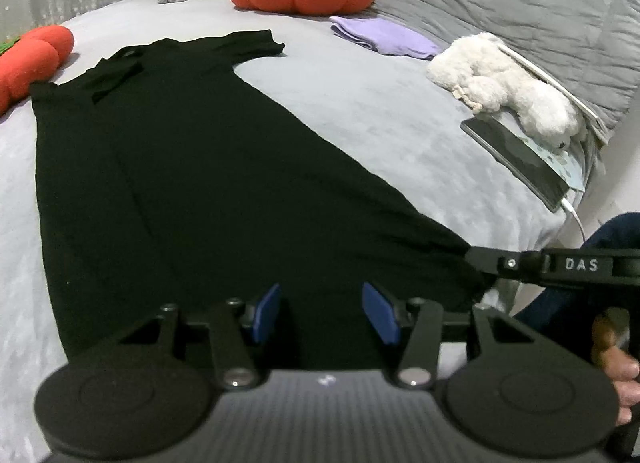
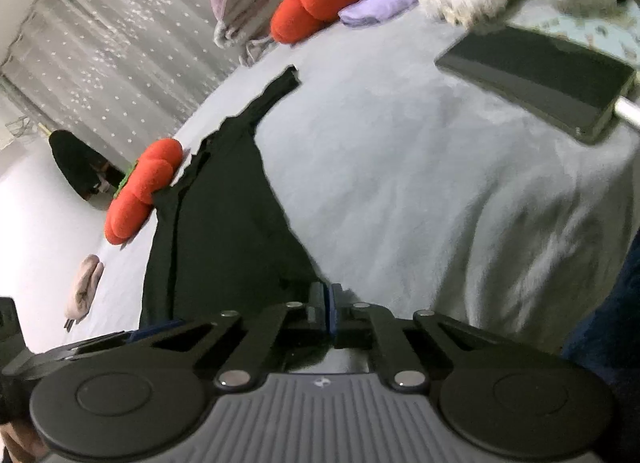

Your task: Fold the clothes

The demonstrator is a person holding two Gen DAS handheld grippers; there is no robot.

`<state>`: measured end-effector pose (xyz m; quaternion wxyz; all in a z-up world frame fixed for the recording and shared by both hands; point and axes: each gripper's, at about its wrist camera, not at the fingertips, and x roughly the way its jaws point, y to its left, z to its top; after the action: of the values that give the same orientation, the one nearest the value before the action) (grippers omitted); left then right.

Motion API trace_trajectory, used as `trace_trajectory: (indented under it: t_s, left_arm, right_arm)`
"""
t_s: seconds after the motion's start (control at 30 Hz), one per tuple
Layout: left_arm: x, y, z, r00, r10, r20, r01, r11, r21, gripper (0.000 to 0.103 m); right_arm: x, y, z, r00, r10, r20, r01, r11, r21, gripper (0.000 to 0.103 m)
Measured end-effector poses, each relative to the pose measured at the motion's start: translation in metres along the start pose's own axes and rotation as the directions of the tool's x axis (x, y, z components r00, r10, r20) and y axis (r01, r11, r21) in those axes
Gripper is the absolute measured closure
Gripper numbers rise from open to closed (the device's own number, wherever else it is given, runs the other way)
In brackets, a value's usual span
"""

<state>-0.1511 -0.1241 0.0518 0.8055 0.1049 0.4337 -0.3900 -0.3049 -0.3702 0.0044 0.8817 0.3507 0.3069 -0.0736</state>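
My left gripper [image 1: 320,315] hangs with its jaws apart and nothing between them over the near hem of the black dress [image 1: 180,167], which lies flat along the grey bedspread [image 1: 380,115]. My right gripper [image 2: 330,313] is clenched on the hem's right corner. Bare bedspread separates the dress's right edge from the phone [image 1: 516,159]; a red cushion [image 1: 24,67] touches its far left shoulder.

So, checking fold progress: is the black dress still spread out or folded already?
Mostly spread: the black dress lies full length on the bed, with only one long side and a sleeve turned inward.
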Motion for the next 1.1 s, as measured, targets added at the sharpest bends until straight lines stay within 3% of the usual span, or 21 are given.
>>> trace_trajectory:
  t_s: [0.1, 0.2, 0.27, 0.47, 0.63, 0.9, 1.1]
  left_arm:
    - [-0.004, 0.013, 0.004, 1.0, -0.019, 0.011, 0.019, 0.998, -0.062, 0.056]
    - [-0.004, 0.023, 0.007, 1.0, -0.022, 0.02, 0.024, 0.994, -0.108, 0.056]
    - [-0.004, 0.027, 0.009, 0.999, -0.025, 0.024, 0.028, 0.992, -0.12, 0.056]
    - [-0.011, 0.032, 0.012, 0.997, -0.051, 0.059, 0.059, 0.988, -0.144, 0.056]
    - [-0.011, 0.038, 0.013, 0.996, -0.066, 0.064, 0.075, 0.985, -0.155, 0.056]
    - [-0.003, 0.044, 0.018, 0.99, -0.134, 0.052, 0.142, 0.971, -0.192, 0.056]
    - [0.004, 0.041, 0.029, 0.988, -0.145, 0.055, 0.153, 0.971, -0.186, 0.056]
  right_arm:
    - [-0.007, 0.017, -0.005, 0.997, -0.027, 0.069, 0.034, 0.994, -0.108, 0.098]
    - [-0.013, 0.042, -0.015, 0.985, -0.061, 0.163, 0.102, 0.96, -0.261, 0.098]
    - [-0.012, 0.065, -0.028, 0.975, -0.064, 0.213, 0.145, 0.91, -0.389, 0.098]
    - [-0.003, 0.108, -0.068, 0.978, -0.001, 0.209, 0.128, 0.793, -0.595, 0.098]
    - [0.005, 0.122, -0.086, 0.984, 0.028, 0.179, 0.097, 0.752, -0.652, 0.098]
    - [0.01, 0.127, -0.093, 0.987, 0.051, 0.151, 0.064, 0.745, -0.664, 0.098]
    - [0.015, 0.134, -0.098, 0.989, 0.063, 0.132, 0.043, 0.738, -0.673, 0.098]
